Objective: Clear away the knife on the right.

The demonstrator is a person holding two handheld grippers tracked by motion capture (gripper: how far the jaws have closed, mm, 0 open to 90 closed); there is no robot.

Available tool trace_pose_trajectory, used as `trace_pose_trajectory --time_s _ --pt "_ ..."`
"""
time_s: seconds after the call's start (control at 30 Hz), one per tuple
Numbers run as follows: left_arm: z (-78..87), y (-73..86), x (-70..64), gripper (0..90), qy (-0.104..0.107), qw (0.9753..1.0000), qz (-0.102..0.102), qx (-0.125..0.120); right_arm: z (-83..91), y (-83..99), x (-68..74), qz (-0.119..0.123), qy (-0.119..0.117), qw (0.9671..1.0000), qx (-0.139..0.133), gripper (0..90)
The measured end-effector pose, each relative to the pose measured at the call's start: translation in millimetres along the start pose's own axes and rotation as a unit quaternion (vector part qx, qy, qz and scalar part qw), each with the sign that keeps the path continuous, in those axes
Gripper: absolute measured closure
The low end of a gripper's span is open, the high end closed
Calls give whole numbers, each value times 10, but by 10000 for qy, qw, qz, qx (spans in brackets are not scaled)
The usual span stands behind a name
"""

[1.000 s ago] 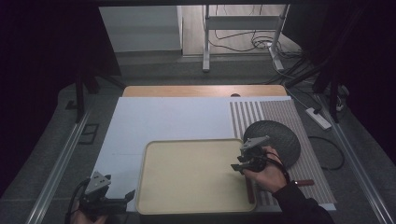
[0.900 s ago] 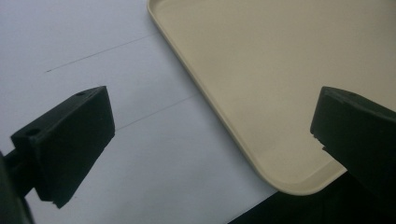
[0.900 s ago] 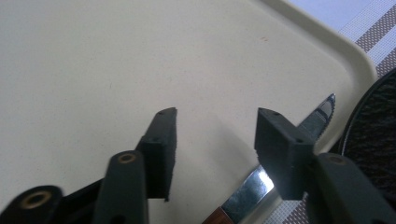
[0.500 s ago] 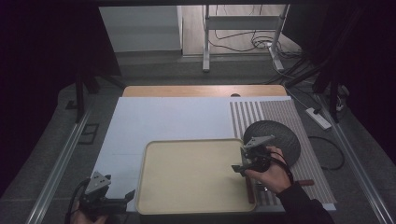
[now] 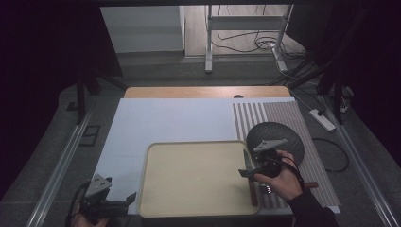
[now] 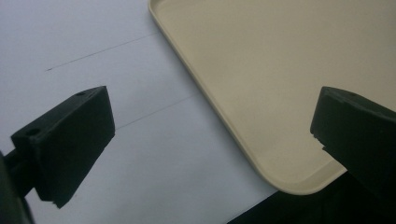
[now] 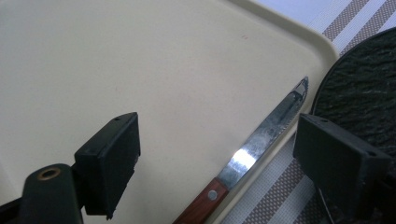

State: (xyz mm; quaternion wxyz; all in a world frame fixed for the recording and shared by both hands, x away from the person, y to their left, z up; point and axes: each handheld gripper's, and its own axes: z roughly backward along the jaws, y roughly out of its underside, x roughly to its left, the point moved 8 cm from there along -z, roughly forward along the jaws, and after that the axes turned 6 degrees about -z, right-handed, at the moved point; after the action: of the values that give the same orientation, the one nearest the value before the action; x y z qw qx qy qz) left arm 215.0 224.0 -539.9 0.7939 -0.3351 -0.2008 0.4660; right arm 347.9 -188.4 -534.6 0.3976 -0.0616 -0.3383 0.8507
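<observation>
The knife (image 7: 252, 158) lies along the right-hand rim of the beige tray (image 5: 189, 179), toward the lower right of the high view, its blade pointing up the frame and its wooden handle running back toward the near edge. In the right gripper view the blade rests on the tray's raised lip, tip close to the dark round plate (image 5: 276, 137), with the handle leaving the bottom of the frame. The right gripper (image 5: 253, 171) hovers just over the knife, its jaws wide apart and holding nothing; one jaw sits over the tray's floor, the other over the edge of the plate, so the blade shows in the gap between them. Whether the jaws are low enough to touch it I cannot tell.

The plate sits on a striped mat (image 5: 283, 118) at the right of the counter, just beside the tray's upper right corner.

At the lower left of the high view the left gripper (image 5: 116, 203) waits off the tray's near left corner, jaws spread and empty, over the pale sheet (image 5: 165, 118) covering the counter.

As I judge it, the work has barely begun: the knife is lined up but not gripped, the tray's floor is bare, and closing, lifting and placing all remain.
</observation>
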Motion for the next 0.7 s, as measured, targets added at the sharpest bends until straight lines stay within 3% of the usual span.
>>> trace_pose_trajectory --time_s 0.7 --pt "14 10 5 0 0 10000 47 -17 200 148 -21 -231 -9 9997 -97 80"
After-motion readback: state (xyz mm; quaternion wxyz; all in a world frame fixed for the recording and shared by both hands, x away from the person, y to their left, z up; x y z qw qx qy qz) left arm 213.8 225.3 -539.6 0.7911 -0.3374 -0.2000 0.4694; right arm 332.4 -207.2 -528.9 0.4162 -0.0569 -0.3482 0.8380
